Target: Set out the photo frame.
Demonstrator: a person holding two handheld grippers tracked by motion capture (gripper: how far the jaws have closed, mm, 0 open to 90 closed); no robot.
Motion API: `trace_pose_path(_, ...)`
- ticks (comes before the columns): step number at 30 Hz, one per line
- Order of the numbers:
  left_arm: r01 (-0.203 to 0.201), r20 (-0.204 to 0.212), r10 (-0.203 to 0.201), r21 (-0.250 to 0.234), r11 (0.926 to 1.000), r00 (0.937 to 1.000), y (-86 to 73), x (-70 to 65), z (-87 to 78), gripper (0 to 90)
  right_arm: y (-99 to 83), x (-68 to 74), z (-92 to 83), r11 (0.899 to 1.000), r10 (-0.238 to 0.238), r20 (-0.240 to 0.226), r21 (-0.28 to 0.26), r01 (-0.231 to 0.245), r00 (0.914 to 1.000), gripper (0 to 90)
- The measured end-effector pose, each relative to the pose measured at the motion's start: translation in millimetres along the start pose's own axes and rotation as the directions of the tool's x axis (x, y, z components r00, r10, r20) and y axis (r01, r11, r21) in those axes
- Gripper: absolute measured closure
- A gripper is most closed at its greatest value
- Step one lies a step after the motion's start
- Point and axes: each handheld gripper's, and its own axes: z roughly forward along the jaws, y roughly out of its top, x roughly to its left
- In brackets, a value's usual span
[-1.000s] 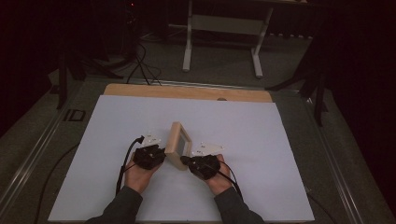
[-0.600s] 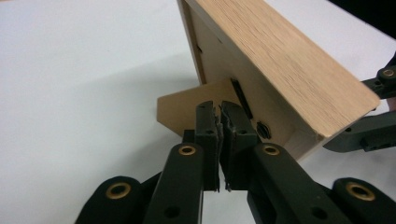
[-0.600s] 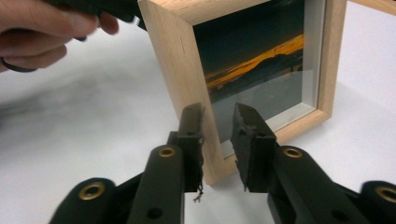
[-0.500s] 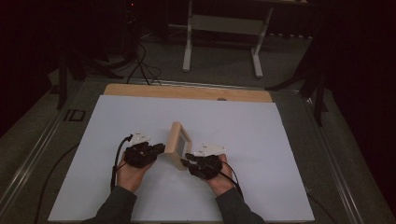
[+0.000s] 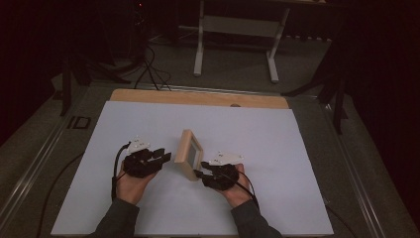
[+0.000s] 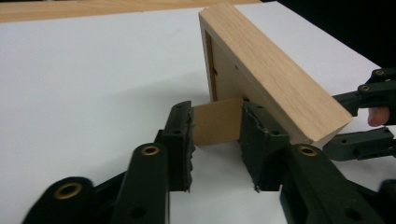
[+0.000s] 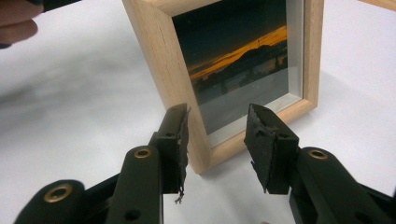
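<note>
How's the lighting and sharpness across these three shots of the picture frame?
High view: dim and soft, dark room behind the white table. Left gripper view: bright, picture frame crisp. Right gripper view: frame sharp, near jaws slightly soft, grey shadow on the table beside it.

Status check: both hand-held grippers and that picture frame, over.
Both jaws just opened: left hand-held gripper around back stand, right hand-held gripper off corner. Picture frame standing alone. White table unobstructed.

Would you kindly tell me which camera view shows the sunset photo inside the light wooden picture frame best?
The right gripper view: it faces the light wooden picture frame head-on, so the sunset photo is plain behind the glass. The left gripper view shows the frame's back and its prop-up stand. The high view shows the frame small and the photo indistinct.
</note>
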Motion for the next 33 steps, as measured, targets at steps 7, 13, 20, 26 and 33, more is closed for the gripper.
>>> trace_pose_path(7,0.004,0.003,-0.004,-0.016,0.9999,1.0,3.0,0.4,-5.6,58.8,-0.9,-1.4,-0.9,1.0,0.008,0.007,0.003,-0.008,0.9999,56.6)
trace_pose_path(13,0.002,0.01,-0.002,-0.029,0.9996,0.9999,5.5,0.1,-10.0,57.6,-1.7,-2.8,-1.1,1.0,0.014,0.008,0.007,-0.014,0.9999,55.5)
trace_pose_path(20,-0.006,0.018,0.006,-0.034,0.9994,0.9998,8.9,-3.4,-13.1,55.5,-2.4,-4.4,-1.7,1.0,0.016,0.012,0.008,-0.016,0.9998,55.0)
trace_pose_path(26,-0.003,0.022,0.004,-0.042,0.9991,0.9998,11.2,-5.9,-14.7,52.7,-2.6,-5.7,-2.3,1.0,0.016,0.013,0.007,-0.017,0.9998,55.0)
trace_pose_path(33,0.003,0.026,-0.002,-0.053,0.9986,0.9997,15.3,-10.6,-16.5,49.2,-3.2,-5.9,-2.2,1.0,0.02,0.014,0.012,-0.02,0.9997,55.1)
